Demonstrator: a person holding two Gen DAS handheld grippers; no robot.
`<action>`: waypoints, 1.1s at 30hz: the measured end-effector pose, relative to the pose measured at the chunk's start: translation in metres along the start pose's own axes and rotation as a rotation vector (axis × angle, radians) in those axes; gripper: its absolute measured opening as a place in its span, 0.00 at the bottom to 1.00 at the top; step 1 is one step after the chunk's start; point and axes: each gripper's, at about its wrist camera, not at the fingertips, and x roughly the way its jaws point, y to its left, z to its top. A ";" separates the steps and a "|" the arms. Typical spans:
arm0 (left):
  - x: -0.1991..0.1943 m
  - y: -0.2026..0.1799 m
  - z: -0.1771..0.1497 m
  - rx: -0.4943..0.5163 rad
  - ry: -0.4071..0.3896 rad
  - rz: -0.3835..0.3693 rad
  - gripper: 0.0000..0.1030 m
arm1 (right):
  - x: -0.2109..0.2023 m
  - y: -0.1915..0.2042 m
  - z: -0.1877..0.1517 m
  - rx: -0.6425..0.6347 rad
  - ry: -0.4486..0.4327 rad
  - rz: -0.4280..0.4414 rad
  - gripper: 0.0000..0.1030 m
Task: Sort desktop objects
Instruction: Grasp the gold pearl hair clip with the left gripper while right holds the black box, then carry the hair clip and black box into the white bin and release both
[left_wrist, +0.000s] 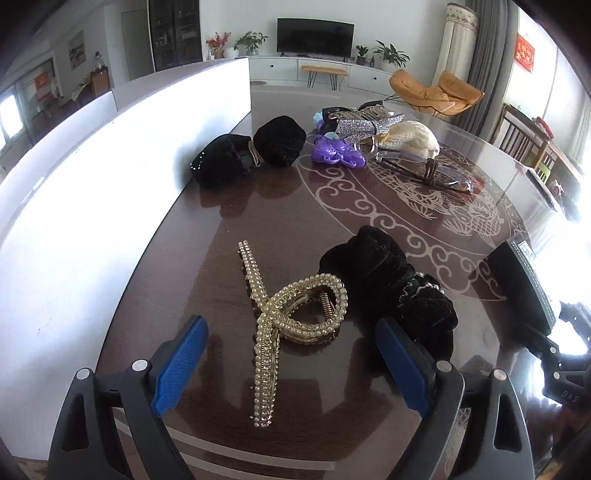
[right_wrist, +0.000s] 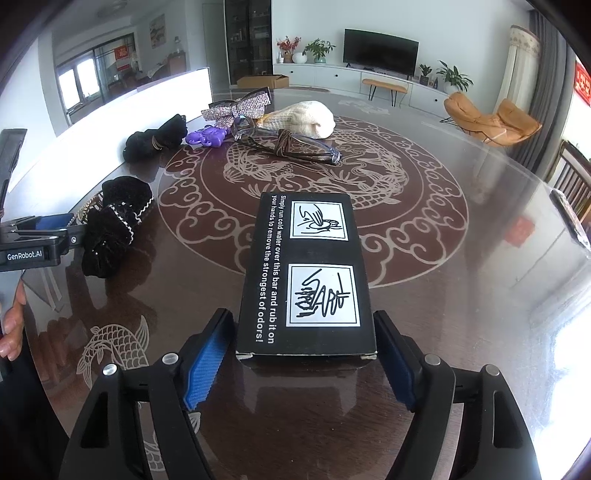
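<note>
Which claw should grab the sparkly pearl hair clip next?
Probably the left claw. It is open, and the pearl hair clip lies right between its fingers. The right claw is open around the black box, farther from the clip.

On the top of the black box (right_wrist: 306, 273), along its left edge, in white letters: "Simply run cold water over this bar and rub it on your hands to remove the strongest of odors!" Beside that text, two white-framed line drawings, no legible words in them. On the side of the left gripper (right_wrist: 55, 229), white lettering: "GenRobot.AI". On a black part of the right gripper (left_wrist: 565, 395), faint letters "DAS". On the wall at the right, a red sign (left_wrist: 525, 51) with gold characters, too small to read.
</note>
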 end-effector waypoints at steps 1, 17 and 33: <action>-0.002 0.005 0.000 -0.027 -0.009 -0.011 0.90 | 0.000 0.000 0.000 0.001 0.000 0.000 0.75; -0.001 0.022 -0.001 -0.053 -0.019 -0.074 0.41 | 0.000 -0.015 0.008 0.049 0.050 0.088 0.90; -0.114 0.068 0.007 -0.136 -0.210 -0.202 0.41 | -0.031 0.002 0.102 -0.077 0.094 0.175 0.57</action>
